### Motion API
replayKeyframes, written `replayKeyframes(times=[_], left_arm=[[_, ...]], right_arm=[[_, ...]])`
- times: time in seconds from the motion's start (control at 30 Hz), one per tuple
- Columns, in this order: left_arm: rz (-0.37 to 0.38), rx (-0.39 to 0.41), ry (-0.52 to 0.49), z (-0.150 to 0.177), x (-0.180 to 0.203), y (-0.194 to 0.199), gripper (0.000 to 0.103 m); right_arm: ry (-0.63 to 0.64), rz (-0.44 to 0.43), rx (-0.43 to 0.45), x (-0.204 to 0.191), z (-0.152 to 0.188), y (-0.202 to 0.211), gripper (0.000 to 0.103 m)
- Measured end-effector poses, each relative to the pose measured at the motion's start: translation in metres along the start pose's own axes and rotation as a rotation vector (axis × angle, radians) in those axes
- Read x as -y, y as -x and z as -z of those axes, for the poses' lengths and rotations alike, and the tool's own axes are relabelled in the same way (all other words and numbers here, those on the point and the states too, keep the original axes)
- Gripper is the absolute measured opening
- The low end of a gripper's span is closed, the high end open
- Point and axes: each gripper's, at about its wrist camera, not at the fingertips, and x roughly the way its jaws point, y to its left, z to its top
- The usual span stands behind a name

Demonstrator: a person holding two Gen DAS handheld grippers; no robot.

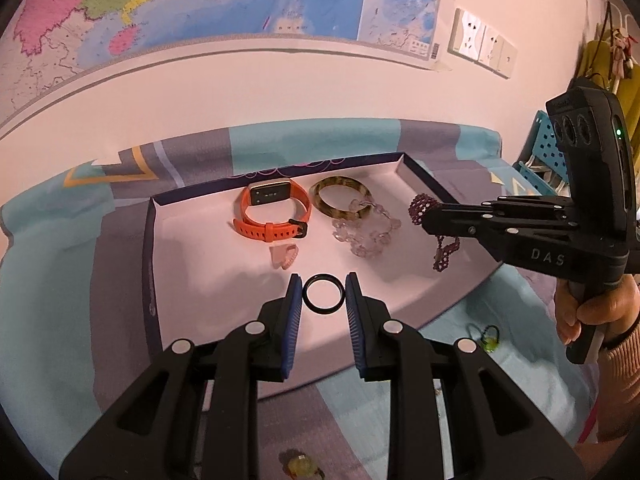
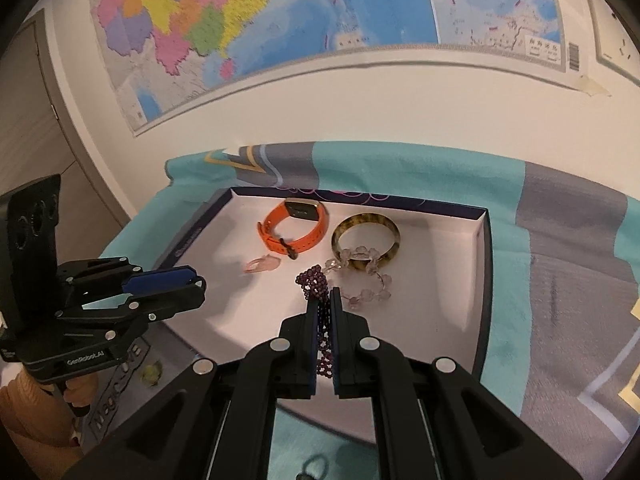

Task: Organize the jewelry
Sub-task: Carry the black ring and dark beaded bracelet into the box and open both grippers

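A white tray [image 1: 200, 272] with a dark blue rim lies on a bedspread. In it are an orange watch [image 1: 272, 212], a mottled brown bangle [image 1: 340, 196], a clear bead bracelet [image 1: 366, 232] and a small pink piece [image 1: 285, 256]. My left gripper [image 1: 323, 280] hovers over the tray's near part, its blue pads shut on a black ring [image 1: 323, 299]. My right gripper [image 2: 325, 296] is shut on a purple beaded bracelet [image 2: 316, 280], which hangs over the tray's right side next to the clear bead bracelet [image 2: 364, 280]. The watch [image 2: 296, 228] and bangle [image 2: 366, 240] lie beyond it.
The teal and grey bedspread [image 1: 60, 280] covers the surface up to a wall with a map. A yellow-green hair tie [image 1: 489, 340] and a yellowish trinket [image 1: 300, 466] lie on the cloth outside the tray. A blue perforated basket [image 1: 548, 160] stands at the right.
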Motion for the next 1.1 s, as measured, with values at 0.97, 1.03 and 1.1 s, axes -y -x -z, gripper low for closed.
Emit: replayKeyframes(times=[0.97, 1.03, 1.1], left_arm=[[-0.024, -0.121, 0.045, -0.007, -0.011, -0.056, 0.023], [-0.027, -0.128, 0.049, -0.006, -0.012, -0.058, 0.023], [-0.026, -0.129, 0.052, -0.005, -0.013, -0.059, 0.023]], right_arm=[[-0.006, 0.028, -0.067, 0.005, -0.006, -0.040, 0.009], [-0.010, 0.029, -0.062, 0.006, -0.007, -0.041, 0.010], [-0.015, 0.027, -0.060, 0.007, -0.008, -0.041, 0.011]])
